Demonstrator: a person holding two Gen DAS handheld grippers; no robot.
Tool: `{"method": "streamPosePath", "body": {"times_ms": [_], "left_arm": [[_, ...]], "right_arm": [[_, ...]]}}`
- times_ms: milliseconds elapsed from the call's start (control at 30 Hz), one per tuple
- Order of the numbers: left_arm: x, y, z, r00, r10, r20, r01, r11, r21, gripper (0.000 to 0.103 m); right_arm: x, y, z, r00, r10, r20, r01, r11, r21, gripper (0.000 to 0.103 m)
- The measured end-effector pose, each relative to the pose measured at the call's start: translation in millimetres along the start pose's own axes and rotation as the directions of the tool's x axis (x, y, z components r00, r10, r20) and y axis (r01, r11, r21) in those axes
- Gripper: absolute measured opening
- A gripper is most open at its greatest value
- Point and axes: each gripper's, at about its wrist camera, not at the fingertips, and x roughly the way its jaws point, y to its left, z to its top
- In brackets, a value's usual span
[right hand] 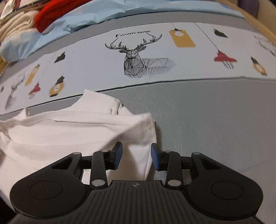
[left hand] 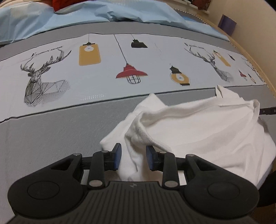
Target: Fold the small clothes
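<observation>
A small white garment [left hand: 198,127] lies rumpled on the bed's grey band. In the left wrist view my left gripper [left hand: 133,157] is open, its blue pads [left hand: 117,156] on either side of a raised fold at the garment's left corner. In the right wrist view the same garment [right hand: 72,132] fills the left half, and my right gripper [right hand: 136,157] is open with its pads [right hand: 155,158] astride the garment's right corner edge. Cloth sits between both pairs of jaws without being pinched.
The bed cover [left hand: 51,137] is grey with a pale printed strip of deer and lamps [right hand: 138,62]. A light blue quilt [left hand: 86,19] lies at the far side, with red [right hand: 50,13] and cream clothes on it. A wooden bed edge [left hand: 255,56] runs at the right.
</observation>
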Motion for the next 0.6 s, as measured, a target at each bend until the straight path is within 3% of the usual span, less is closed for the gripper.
{"method": "streamPosePath", "body": {"times_ms": [233, 367, 400, 433, 467, 533, 600], "left_arm": [[13, -3, 16, 0.999, -0.007, 0.049, 0.007, 1.0, 0.007, 0.034], [22, -3, 21, 0.999, -0.002, 0.05, 0.001, 1.0, 0.012, 0.034], [24, -2, 22, 0.999, -0.004, 0.044, 0.003, 1.0, 0.011, 0.03], [25, -1, 22, 0.999, -0.008, 0.039, 0.008, 1.0, 0.008, 0.023], [25, 1, 23, 0.999, -0.011, 0.039, 0.011, 1.0, 0.015, 0.005], [13, 6, 25, 0.997, 0.007, 0.079, -0.008, 1.0, 0.018, 0.004], [-4, 25, 29, 0.99, -0.006, 0.138, 0.018, 0.997, -0.08, 0.004]], "right_arm": [[13, 2, 18, 0.999, -0.013, 0.036, 0.011, 0.999, 0.037, 0.037], [14, 4, 24, 0.999, 0.0, 0.052, -0.002, 0.999, 0.042, 0.016], [15, 5, 25, 0.999, 0.001, 0.054, -0.003, 0.999, 0.044, 0.008], [15, 5, 26, 0.998, -0.001, 0.06, -0.002, 0.999, 0.046, 0.007], [14, 5, 28, 0.998, -0.005, 0.068, 0.001, 0.999, 0.05, 0.007], [6, 4, 33, 0.992, -0.025, 0.124, 0.015, 0.996, 0.082, 0.006], [-10, -1, 38, 0.976, -0.012, 0.218, -0.024, 0.987, 0.161, 0.006]]}}
